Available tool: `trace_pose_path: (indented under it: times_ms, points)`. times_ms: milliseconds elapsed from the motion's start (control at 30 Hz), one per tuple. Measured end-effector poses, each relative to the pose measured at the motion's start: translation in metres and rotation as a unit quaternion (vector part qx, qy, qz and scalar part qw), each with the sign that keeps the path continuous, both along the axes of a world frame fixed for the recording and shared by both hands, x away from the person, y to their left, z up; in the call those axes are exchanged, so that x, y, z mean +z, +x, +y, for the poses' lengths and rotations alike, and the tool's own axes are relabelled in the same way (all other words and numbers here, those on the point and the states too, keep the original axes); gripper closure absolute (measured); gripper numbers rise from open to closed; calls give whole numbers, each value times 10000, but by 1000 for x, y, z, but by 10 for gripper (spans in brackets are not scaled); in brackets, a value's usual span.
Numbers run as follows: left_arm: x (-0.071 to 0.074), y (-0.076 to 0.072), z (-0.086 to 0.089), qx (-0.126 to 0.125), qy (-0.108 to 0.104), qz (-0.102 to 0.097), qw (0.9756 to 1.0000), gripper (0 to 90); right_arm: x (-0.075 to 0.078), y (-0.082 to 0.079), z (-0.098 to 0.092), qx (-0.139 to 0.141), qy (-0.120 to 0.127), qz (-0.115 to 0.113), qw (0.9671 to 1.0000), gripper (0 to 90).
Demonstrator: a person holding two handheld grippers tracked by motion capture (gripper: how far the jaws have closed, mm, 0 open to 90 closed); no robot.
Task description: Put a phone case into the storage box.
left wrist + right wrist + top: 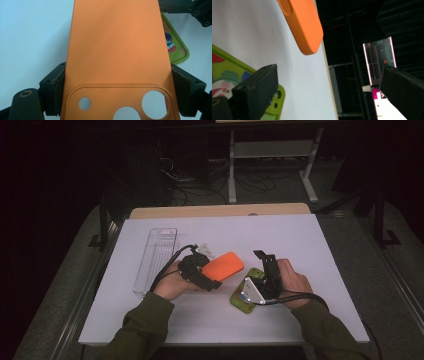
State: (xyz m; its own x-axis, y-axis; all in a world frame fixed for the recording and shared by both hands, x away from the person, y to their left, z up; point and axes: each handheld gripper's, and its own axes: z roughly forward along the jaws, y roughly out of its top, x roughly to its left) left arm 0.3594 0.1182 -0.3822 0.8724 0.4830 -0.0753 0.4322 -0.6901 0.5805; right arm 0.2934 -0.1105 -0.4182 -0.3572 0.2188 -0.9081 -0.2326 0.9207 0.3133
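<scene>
Orange case sits between the left gripper jaws, clamped at its camera-cutout end and held above the tabletop. Right gripper jaws stand apart, empty, raised over the green case lying on the tabletop. Both forearms enter from the near edge.
</scene>
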Motion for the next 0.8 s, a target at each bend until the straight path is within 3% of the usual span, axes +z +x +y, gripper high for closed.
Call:
trace_pose_path:
  times_ms: [100,200,300,400,467,533,767,800]
  points:
    - [1,0,0,-1,-3,-2,10000,156,1,1,3,21,-29,-39,10000,16]
    - [1,-1,-2,127,-160,12,9998,156,1,1,6,104,-74,-101,9999,16]
    - [3,0,0,-14,-10,-16,10000,156,0,2,10,146,-199,-174,9995,16]
    - [2,-2,-2,116,-184,-15,9998,156,0,2,15,136,-228,-189,9995,14]
    - [3,0,-1,-9,-39,-38,10000,156,0,1,18,85,-143,-193,9997,9]
    - [3,0,-1,-13,-42,-29,10000,156,0,4,22,240,-296,-396,9985,8]
    - [4,0,-1,-14,-47,-29,10000,156,-3,4,32,431,-610,-423,9963,37]
    - [4,0,-1,-11,-43,-30,10000,156,-5,4,34,423,-412,-509,9970,43]
